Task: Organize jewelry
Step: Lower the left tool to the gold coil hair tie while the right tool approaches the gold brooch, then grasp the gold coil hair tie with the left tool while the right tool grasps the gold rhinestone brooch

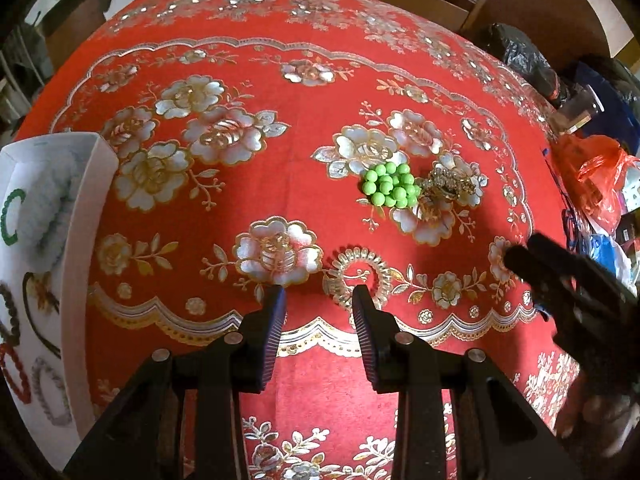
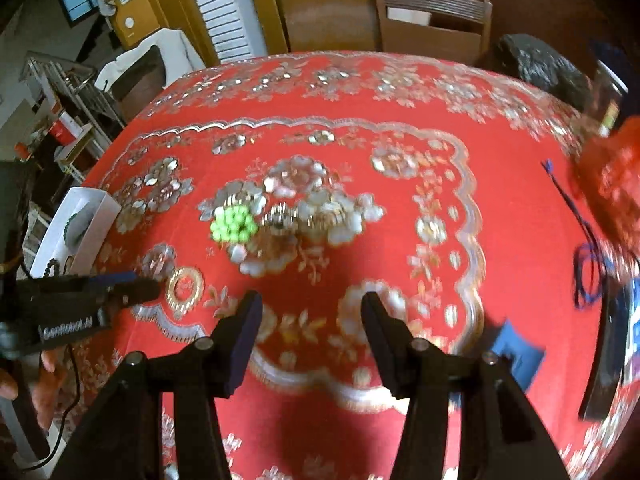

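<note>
Several pieces are already laid in the white box (image 1: 86, 184) at the left edge of the left wrist view: a dark green bead ring, a red one, a grey one and some darker pieces can be made out on its pale lining. Two pieces are still left on the red tablecloth (image 1: 320, 80). The green bead bracelet (image 1: 389, 185) is seen right of the middle of that view, and a gold jewelry piece (image 1: 448, 186) is touching it on its right side; what kind of piece it is cannot be told.

The left gripper (image 1: 320, 307) is held released at the bottom centre, with nothing between its jaws. The right gripper (image 2: 311, 312) is likewise released and empty. The task is judged to be mostly done, with these two pieces remaining to be carried to the box.
</note>
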`<state>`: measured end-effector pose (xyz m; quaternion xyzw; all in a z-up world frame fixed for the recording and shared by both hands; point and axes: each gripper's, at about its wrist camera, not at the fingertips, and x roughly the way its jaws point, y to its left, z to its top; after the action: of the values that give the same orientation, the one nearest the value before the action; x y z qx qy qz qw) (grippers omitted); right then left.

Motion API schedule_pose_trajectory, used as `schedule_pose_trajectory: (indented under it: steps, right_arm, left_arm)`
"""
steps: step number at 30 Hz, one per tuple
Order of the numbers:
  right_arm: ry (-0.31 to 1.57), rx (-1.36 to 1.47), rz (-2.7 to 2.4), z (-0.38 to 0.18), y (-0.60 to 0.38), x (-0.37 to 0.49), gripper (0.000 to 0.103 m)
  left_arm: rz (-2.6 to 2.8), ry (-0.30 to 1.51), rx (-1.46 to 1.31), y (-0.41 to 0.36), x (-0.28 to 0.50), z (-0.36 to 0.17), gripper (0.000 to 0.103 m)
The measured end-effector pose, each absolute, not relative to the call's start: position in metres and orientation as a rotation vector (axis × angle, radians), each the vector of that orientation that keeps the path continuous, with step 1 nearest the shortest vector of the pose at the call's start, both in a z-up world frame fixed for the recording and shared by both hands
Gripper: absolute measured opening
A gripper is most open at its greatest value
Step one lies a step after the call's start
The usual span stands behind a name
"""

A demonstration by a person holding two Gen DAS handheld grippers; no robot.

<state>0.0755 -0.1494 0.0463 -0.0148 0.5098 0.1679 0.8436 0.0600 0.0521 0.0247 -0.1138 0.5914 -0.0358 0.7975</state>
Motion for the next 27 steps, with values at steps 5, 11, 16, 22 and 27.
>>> schedule_pose_trajectory:
  steps: [5, 11, 16, 22, 27]
  right_arm:
    - [1.070, -0.115, 0.449, 0.034, -0.137, 0.104, 0.054]
    - [1.031, -0.218, 0.574, 0.030, -0.119, 0.126, 0.065]
    - [1.024, -0.300, 0.673, 0.026, -0.106, 0.137, 0.067]
    - [1.029, -0.388, 0.713, 0.012, -0.099, 0.143, 0.056]
    - [1.014, -0.419, 0.701, 0.006, -0.100, 0.140, 0.028]
  left_arm:
    - [-0.086, 1.300, -0.270, 0.052, 0.063, 0.019, 0.047]
    - [-0.089, 1.314, -0.249, 0.045, 0.071, 0.018, 0.048]
    - [-0.074, 1.327, -0.192, 0.035, 0.078, 0.017, 0.049]
    - [-0.052, 1.330, -0.141, 0.026, 0.079, 0.018, 0.048]
    - [-0.044, 1.321, -0.079, 0.017, 0.080, 0.016, 0.048]
